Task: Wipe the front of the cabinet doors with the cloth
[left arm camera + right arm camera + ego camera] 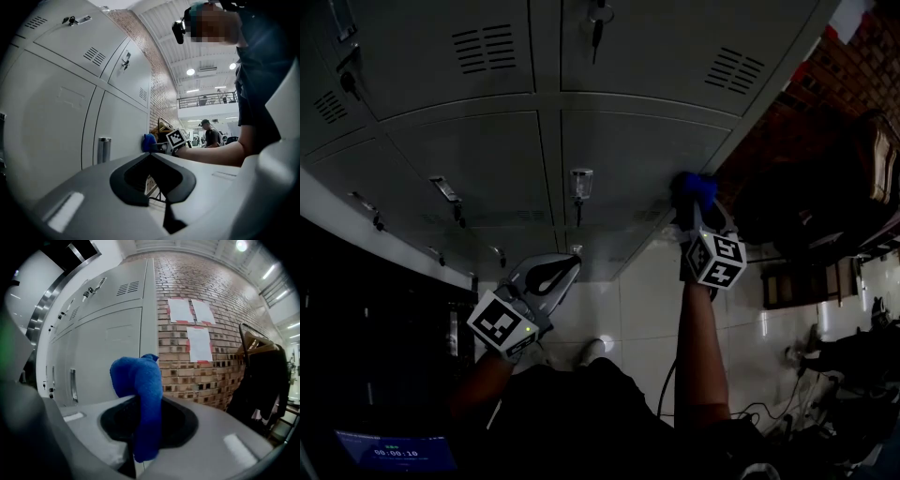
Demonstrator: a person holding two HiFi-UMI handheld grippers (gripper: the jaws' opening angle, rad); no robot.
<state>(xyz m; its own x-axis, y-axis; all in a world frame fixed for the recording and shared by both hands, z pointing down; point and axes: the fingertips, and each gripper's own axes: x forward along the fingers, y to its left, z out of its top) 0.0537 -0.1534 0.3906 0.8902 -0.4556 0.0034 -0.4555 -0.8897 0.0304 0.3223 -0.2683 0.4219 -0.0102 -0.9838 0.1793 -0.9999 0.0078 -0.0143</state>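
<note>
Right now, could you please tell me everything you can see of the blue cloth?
The blue cloth looks like soft, fuzzy terry. It is bunched and pinched in the right claw, its bulk bulging above the jaws and one end trailing below. It sits by the grey cabinet door near the brick wall; whether it touches the door is unclear.

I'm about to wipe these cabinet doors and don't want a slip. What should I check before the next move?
1. Cloth clamped in the right claw: ok.
2. Cloth touching the cabinet door: cannot tell.
3. That door shut: ok.
4. Left claw shut, empty, held back from the doors: ok.
5. Leftward sweep free of the door handle: not ok, it juts out and may snag.
</note>
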